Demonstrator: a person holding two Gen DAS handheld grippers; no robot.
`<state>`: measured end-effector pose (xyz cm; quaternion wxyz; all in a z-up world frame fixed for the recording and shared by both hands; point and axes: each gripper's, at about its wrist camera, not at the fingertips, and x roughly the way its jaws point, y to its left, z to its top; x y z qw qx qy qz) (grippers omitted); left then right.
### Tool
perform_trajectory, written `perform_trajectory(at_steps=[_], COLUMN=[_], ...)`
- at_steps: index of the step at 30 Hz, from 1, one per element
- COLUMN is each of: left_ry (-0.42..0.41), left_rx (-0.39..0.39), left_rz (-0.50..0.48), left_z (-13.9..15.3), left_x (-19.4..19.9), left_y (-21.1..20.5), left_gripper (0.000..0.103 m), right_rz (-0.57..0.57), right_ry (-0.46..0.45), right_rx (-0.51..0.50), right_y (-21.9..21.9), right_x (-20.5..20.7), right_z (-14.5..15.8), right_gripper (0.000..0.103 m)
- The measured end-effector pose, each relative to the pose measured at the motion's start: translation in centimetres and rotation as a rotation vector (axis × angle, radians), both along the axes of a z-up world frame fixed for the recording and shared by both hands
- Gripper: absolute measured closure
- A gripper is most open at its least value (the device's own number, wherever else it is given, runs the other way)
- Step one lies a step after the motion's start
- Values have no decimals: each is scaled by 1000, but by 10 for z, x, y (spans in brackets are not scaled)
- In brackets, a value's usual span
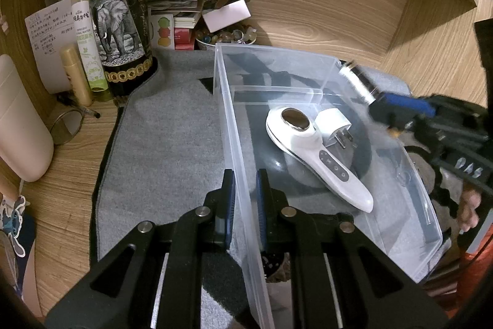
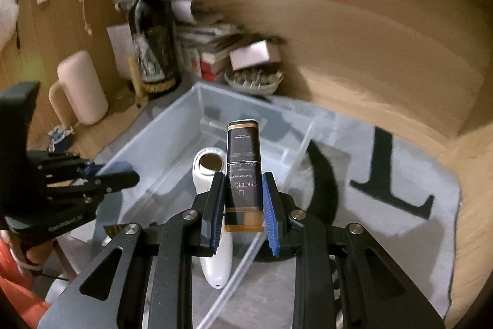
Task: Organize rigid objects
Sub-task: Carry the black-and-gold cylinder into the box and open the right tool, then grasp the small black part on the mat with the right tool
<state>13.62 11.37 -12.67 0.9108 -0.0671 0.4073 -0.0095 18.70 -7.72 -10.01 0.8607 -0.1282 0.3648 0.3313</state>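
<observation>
A clear plastic bin (image 1: pixel 234 113) (image 2: pixel 154 144) stands on a grey mat (image 1: pixel 160 144). Inside it lie a white handheld device (image 1: pixel 308 150) (image 2: pixel 206 171) and a white plug adapter (image 1: pixel 332 122). My left gripper (image 1: pixel 245 174) is shut on the bin's left wall, one finger on each side; the right wrist view shows it at the left (image 2: pixel 117 171). My right gripper (image 2: pixel 242 178) (image 1: pixel 379 104) is shut on a black tube with a gold cap (image 2: pixel 243 144) (image 1: pixel 357 80). It holds the tube in the air above the bin's right side.
A dark wine bottle with an elephant label (image 1: pixel 118 20), a green spray bottle (image 1: pixel 84 30), a gold tube (image 1: pixel 75 76), a bowl of beads (image 1: pixel 225 36) and stacked papers crowd the back left corner. A pale cylinder (image 1: pixel 18 119) stands at the left. Wooden walls enclose the desk.
</observation>
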Motion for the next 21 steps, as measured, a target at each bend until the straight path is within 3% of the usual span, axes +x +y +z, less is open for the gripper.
perform_trajectory(at_steps=[5, 16, 21], left_ry=[-1, -1, -2], left_rx=[-3, -5, -5], left_rz=[-2, -1, -2], left_z=[0, 0, 0], left_x=[0, -1, -1], left_y=[1, 1, 1], left_gripper=[90, 90, 90], right_rz=[7, -34, -79], right_ry=[31, 26, -26], right_rx=[-56, -6, 14], right_y=[10, -8, -26], right_x=[2, 2, 2], right_z=[-16, 0, 15], right_gripper=[81, 80, 71])
